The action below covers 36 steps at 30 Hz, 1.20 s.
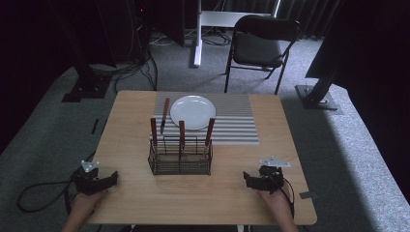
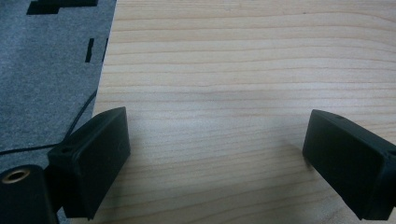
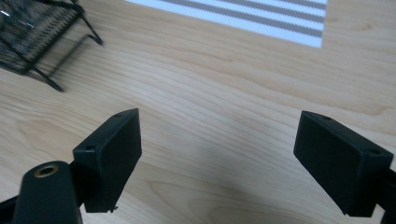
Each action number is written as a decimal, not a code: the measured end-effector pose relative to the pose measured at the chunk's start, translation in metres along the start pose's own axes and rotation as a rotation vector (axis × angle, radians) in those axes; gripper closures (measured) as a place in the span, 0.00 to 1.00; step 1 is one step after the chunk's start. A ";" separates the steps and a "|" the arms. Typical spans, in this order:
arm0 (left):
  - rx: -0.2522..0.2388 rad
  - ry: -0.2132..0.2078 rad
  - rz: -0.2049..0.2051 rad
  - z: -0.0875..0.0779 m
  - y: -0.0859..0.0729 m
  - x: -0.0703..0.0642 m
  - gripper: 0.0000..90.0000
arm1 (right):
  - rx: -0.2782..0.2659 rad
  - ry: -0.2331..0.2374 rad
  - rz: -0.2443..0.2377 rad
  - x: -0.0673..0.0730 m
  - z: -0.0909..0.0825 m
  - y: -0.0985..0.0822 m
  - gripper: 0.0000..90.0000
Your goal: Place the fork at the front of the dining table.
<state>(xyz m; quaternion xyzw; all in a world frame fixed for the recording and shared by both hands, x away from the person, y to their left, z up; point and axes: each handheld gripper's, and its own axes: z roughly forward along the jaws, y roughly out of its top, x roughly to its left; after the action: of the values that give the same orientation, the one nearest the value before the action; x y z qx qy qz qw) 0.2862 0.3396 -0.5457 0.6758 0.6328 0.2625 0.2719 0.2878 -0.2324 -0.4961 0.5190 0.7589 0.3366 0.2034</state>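
Note:
A black wire caddy (image 1: 180, 157) stands mid-table with three wooden-handled utensils (image 1: 182, 135) upright in it. Behind it a white plate (image 1: 193, 112) rests on a striped placemat (image 1: 232, 118), with a wooden-handled knife (image 1: 164, 115) lying to its left. My left gripper (image 1: 114, 177) rests at the table's front left edge, open, jaws wide over bare wood (image 2: 219, 140). At the front right my right gripper (image 1: 247, 180) is open too, nothing between its jaws. The caddy's corner (image 3: 37, 32) and the placemat (image 3: 261, 16) show in the right gripper view.
A black folding chair (image 1: 261, 46) stands beyond the far edge of the table (image 1: 193, 193). Dark stand bases (image 1: 84, 89) sit on the grey carpet at both sides. A cable (image 1: 36, 191) trails from the left gripper over the floor.

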 end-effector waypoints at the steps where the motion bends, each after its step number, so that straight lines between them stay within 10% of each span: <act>1: 0.000 0.000 0.000 0.000 0.000 0.000 0.08 | -0.005 0.006 -0.001 0.001 -0.001 0.001 0.16; 36: 0.000 0.000 0.002 0.000 0.000 0.000 0.08 | -0.187 0.194 -0.128 0.073 -0.023 0.087 0.20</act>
<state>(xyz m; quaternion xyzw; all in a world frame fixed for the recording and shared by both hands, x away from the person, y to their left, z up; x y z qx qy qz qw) 0.2862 0.3397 -0.5457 0.6765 0.6322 0.2627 0.2715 0.3016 -0.1510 -0.4149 0.4134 0.7719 0.4407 0.1976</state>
